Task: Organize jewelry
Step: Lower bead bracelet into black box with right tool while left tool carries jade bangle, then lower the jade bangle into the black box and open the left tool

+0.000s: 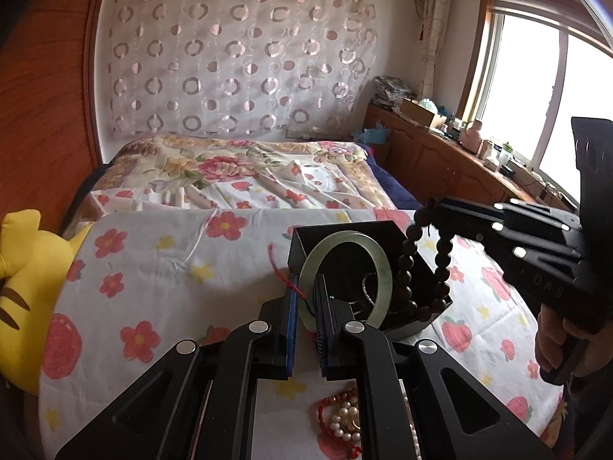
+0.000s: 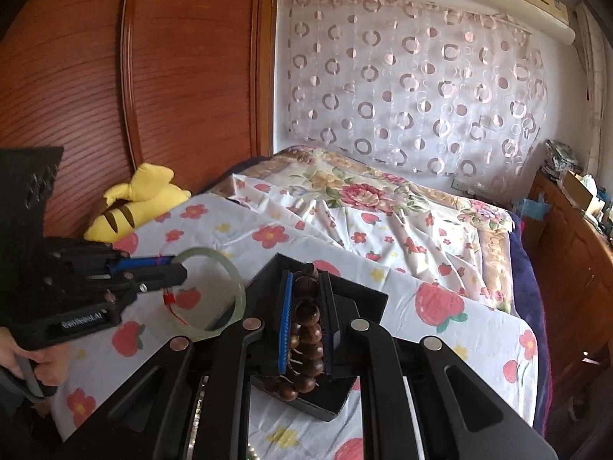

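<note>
My left gripper [image 1: 305, 281] is shut on a pale green jade bangle [image 1: 379, 258] and holds it upright at the near left edge of an open black box [image 1: 345, 232] on the bed. My right gripper [image 2: 305, 280] is shut on a dark brown wooden bead bracelet [image 2: 306, 312], which hangs over the box [image 2: 367, 299]. In the left wrist view the beads [image 1: 407, 264] drape from the right gripper [image 1: 435, 207] down into the box, beside a silvery chain [image 1: 368, 292]. The bangle [image 2: 235, 287] and left gripper [image 2: 180, 268] also show in the right wrist view.
A pearl string and red cord bracelet [image 1: 343, 419] lie on the flowered sheet [image 1: 153, 260] under my left gripper. A red string [image 1: 274, 258] lies left of the box. A yellow plush toy [image 1: 23, 272] sits far left. A wooden cabinet [image 1: 440, 153] lines the window side.
</note>
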{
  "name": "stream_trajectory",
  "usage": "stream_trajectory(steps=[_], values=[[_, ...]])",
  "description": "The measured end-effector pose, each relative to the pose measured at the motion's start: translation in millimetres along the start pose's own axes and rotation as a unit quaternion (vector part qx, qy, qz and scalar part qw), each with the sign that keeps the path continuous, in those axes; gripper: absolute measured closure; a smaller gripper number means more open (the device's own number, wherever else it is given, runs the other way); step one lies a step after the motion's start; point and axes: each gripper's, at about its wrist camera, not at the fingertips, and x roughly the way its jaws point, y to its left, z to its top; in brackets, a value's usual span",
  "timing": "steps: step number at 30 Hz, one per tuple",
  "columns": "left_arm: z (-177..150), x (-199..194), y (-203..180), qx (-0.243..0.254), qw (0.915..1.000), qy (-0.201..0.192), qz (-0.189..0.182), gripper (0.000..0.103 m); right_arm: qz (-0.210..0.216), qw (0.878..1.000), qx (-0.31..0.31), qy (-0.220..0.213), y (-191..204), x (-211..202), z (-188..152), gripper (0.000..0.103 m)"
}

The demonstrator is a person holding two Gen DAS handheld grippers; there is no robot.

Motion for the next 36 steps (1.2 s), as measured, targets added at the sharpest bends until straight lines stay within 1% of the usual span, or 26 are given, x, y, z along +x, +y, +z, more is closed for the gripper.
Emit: stream_trajectory(steps=[2,3,4,5,6,11,16,21,25,28,29,30,31,32,35,36], values=[[2,4,1,-0.001,1.0000,0.003,0.001,0.096,-0.006,1.000,0.004,0.008,-2,6,-3,0.086],[3,6,0,0.001,1.0000,0.004,0.002,0.096,-0.005,1.000,0.012,0.014,-5,10,-6,0.082],[4,7,0,0.002,1.0000,0.005,0.002,0.096,0.000,1.000,0.023,0.019,-9,12,-8,0.067],[5,9,-1,0.004,1.0000,0.006,0.002,0.096,0.005,0.999,0.031,0.018,-12,12,-10,0.059],[6,11,-2,0.005,1.0000,0.007,0.001,0.095,0.006,0.999,0.035,0.016,-14,13,-12,0.058],[14,24,-11,0.013,0.9998,0.012,-0.001,0.095,0.004,0.999,0.048,0.020,-27,7,-20,0.057],[23,45,-22,0.020,0.9995,0.025,-0.003,0.095,-0.001,0.998,0.059,0.021,-39,-5,-32,0.057],[27,63,-38,0.037,0.9986,0.037,0.000,0.094,-0.005,0.998,0.060,0.023,-44,-13,-44,0.057],[24,67,-45,0.047,0.9982,0.037,0.004,0.094,-0.021,0.998,0.056,0.031,-42,-19,-59,0.057],[24,63,-49,0.052,0.9980,0.036,0.005,0.094,-0.019,0.998,0.051,0.031,-37,-27,-71,0.057],[24,61,-49,0.053,0.9980,0.034,0.006,0.090,-0.018,0.998,0.050,0.031,-36,-29,-74,0.057],[25,56,-49,0.054,0.9981,0.029,0.005,0.083,-0.017,0.998,0.049,0.031,-34,-31,-77,0.057],[25,52,-48,0.053,0.9983,0.024,0.004,0.079,-0.014,0.998,0.049,0.031,-32,-34,-80,0.057],[25,46,-48,0.052,0.9984,0.019,0.002,0.073,-0.009,0.998,0.049,0.030,-29,-37,-84,0.057],[20,30,-47,0.056,0.9984,0.008,-0.001,0.067,0.002,0.999,0.047,0.028,-22,-46,-94,0.057],[18,26,-47,0.056,0.9984,0.005,-0.001,0.063,0.007,0.999,0.045,0.028,-18,-49,-97,0.057]])
